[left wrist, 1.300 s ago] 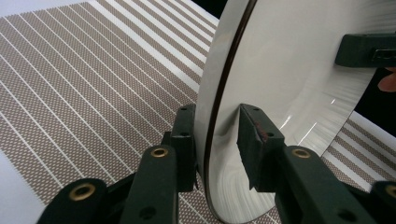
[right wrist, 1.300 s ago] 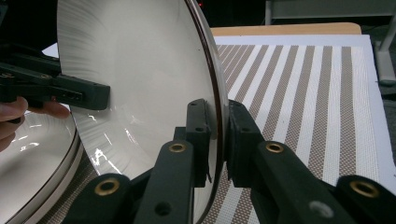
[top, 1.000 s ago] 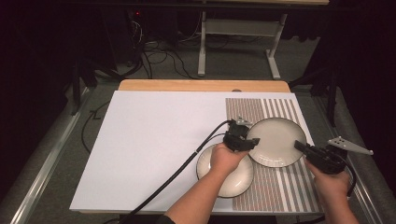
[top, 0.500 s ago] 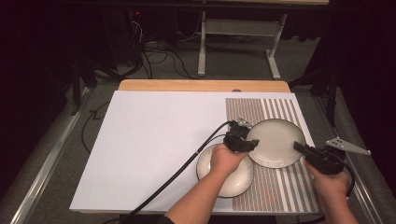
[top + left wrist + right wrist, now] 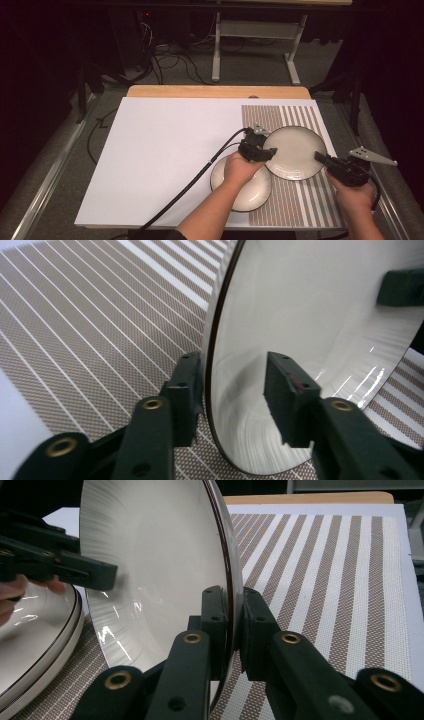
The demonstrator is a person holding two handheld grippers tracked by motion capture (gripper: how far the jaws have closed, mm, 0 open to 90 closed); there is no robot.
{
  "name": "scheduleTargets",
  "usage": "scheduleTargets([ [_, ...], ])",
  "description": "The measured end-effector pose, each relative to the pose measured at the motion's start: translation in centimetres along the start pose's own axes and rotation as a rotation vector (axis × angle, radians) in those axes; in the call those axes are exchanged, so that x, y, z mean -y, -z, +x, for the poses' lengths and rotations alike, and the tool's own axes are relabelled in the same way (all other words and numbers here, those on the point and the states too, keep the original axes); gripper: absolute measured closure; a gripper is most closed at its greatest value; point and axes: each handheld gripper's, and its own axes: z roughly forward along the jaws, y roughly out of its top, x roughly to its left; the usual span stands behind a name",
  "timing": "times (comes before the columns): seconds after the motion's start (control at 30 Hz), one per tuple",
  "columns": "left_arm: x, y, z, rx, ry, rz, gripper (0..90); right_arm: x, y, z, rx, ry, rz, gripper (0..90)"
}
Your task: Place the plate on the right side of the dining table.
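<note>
My right gripper clamped on the upper plate's rim at four o'clock, left gripper jaws just easing apart around its nine o'clock rim, second plate tucked under at seven o'clock, striped mat beneath, cable trailing across white board.

Pretty dark room overall, grey carpet floor with a tangle of black cables lying behind the worktop. There's a white metal desk frame further back, and a metal rail along the left side.
</note>
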Motion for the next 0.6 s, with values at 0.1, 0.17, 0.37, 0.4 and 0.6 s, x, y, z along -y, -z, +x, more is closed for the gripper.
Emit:
scheduleTargets([
  [0.1,-0.2,1.0,0.1,-0.013,-0.01,-0.025,51.4,0.0,0.0,0.0,0.004,-0.002,0.003,85.3],
  [0.17,-0.1,2.0,0.4,-0.028,-0.017,-0.047,49.1,0.0,0.0,0.1,0.006,-0.002,0.003,85.2],
  [0.37,0.6,4.4,1.0,-0.061,-0.013,-0.084,35.8,-0.2,0.0,0.2,0.014,0.002,0.006,85.2],
  [0.4,0.6,4.7,1.1,-0.066,-0.012,-0.09,34.5,-0.2,0.0,0.2,0.015,0.005,0.008,85.1],
  [0.6,1.5,7.5,1.9,-0.068,-0.015,-0.124,28.7,-0.2,-0.1,0.2,0.02,0.006,0.013,84.9],
])
